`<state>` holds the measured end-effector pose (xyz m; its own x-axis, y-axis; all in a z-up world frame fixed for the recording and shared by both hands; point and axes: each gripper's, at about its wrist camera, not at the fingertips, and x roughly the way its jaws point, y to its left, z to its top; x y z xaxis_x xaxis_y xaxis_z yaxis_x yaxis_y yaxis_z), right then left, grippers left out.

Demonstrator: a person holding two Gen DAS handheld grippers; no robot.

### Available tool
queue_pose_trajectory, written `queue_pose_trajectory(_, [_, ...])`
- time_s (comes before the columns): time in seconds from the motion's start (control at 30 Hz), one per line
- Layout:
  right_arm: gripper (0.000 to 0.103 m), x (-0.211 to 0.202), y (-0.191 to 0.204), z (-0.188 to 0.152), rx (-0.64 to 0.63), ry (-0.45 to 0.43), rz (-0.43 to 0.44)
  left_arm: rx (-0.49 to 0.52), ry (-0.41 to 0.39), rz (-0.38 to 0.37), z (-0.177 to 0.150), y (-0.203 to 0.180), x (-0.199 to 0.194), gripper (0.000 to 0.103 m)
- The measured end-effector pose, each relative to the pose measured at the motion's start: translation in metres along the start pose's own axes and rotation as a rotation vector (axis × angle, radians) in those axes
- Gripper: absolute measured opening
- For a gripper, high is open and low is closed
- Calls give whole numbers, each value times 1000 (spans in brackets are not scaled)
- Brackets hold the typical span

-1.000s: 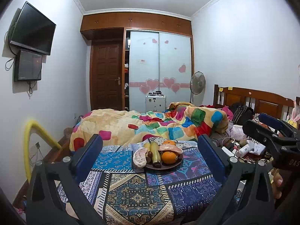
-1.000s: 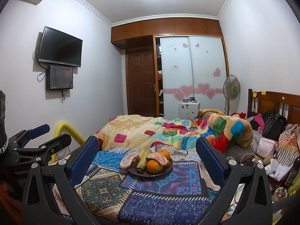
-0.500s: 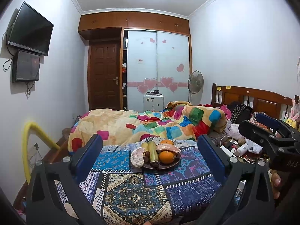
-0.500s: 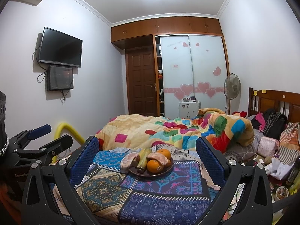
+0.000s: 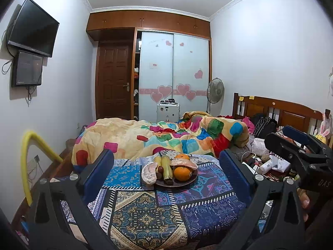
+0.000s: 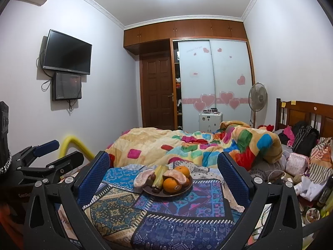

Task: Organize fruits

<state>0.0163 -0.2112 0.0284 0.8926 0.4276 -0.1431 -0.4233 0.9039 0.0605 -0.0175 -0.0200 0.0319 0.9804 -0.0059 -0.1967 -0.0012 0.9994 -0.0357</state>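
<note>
Patterned cloth (image 5: 145,212) covers the bed, carrying a plate (image 5: 187,182) of oranges (image 5: 182,173) and bananas (image 5: 166,166). Left tongs (image 5: 166,175) and right tongs (image 6: 163,177) gape wide, empty.

A rumpled patchwork quilt of yellow, red, blue and green squares (image 5: 158,137) covers the bed, with a blue patterned cloth (image 5: 149,204) spread at its near end. Beyond the quilt stand a dark brown wooden door (image 5: 113,81) and frosted sliding wardrobe panels with pink heart stickers (image 5: 173,77), a white pedestal fan (image 5: 215,88) beside them. Left of the quilt a black flat television (image 6: 67,52) hangs on the wall; right of it rises a brown wooden headboard (image 5: 276,108).
</note>
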Motion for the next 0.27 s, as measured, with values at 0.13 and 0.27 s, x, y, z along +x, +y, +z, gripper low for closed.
queue_pose_trajectory(0.13, [103,0,0,0,0,0,1,0,2,1,0,-1,0,103])
queue_pose_trajectory(0.27, [103,0,0,1,0,0,0,-1,3,-2,0,0,0,103])
